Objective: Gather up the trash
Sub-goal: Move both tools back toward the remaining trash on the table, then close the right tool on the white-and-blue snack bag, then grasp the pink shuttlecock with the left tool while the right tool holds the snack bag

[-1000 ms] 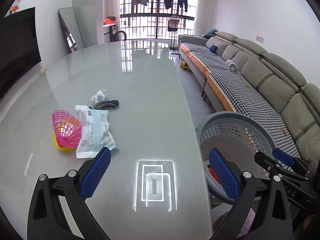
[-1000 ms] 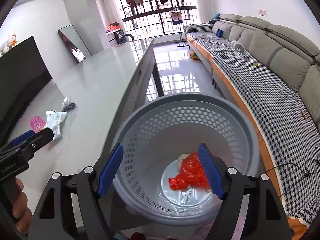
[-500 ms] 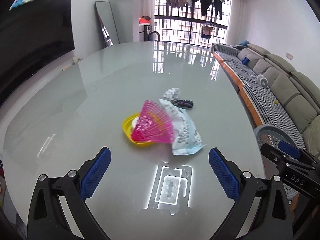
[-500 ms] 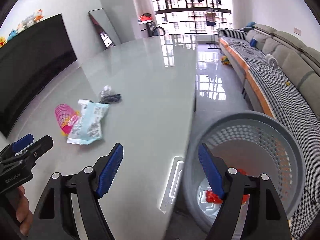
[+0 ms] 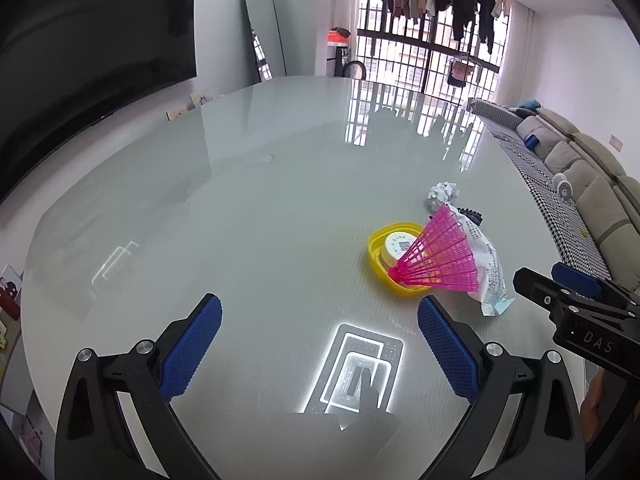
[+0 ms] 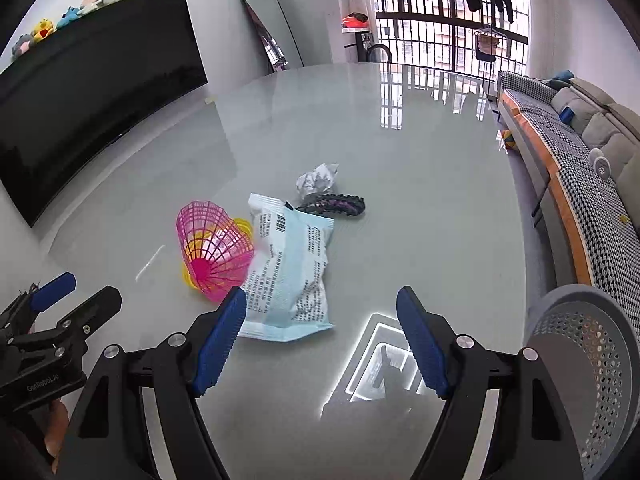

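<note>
- We hold our left gripper above the near part of the glossy counter, its blue pads spread wide with nothing between them
- Our right gripper is likewise released and empty, tilted down over the counter, its left pad just in front of the snack wrapper's near corner
- The trash sits in one cluster on the counter: a pale blue snack wrapper lies flat, a pink mesh cone lies on its side against the wrapper's left edge, on a yellow lid
- Behind the wrapper we see a crumpled paper ball and a dark purple wrapper, close together
- A grey perforated basket stands off the counter's right edge, beside the sofa
</note>
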The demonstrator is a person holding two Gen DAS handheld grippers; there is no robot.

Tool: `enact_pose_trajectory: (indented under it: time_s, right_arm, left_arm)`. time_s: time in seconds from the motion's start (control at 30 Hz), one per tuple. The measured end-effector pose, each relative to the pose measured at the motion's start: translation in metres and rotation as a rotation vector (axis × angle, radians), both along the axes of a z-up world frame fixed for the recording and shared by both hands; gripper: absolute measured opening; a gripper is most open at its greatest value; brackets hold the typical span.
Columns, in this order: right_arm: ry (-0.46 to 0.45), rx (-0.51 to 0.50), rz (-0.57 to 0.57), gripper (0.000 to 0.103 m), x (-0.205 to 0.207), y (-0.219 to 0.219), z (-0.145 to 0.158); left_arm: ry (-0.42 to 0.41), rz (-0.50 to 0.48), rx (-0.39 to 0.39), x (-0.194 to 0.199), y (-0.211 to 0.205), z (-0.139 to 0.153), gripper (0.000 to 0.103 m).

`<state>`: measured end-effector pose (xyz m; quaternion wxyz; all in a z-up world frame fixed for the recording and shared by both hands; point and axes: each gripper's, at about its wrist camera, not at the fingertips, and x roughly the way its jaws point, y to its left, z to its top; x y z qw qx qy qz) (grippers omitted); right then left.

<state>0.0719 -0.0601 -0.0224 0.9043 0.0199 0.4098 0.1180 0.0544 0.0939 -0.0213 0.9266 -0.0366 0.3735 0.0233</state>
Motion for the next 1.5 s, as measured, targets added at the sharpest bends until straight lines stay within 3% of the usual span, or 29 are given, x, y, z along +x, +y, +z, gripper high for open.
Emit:
enact_pose_trajectory:
  time_s: [0.87,1.0,1.5]
  right_arm:
    - [0.09,-0.045,0.019,0.073,0.049,0.026,-0.029]
    - [0.1,-0.046,0.032,0.056,0.049,0.026,-0.031]
    - [0.079,0.008,-0.031,0.054,0.013,-0.012,-0.023]
  left_arm:
    - [0.034,-0.014,-0.03,0.001,0.024,-0.012,0.097]
    - [0.037,-0.013,-0.028,0.0,0.019,-0.012,0.097]
    - [0.041,-0.042,-0.021,0.0,0.009,-0.01,0.097]
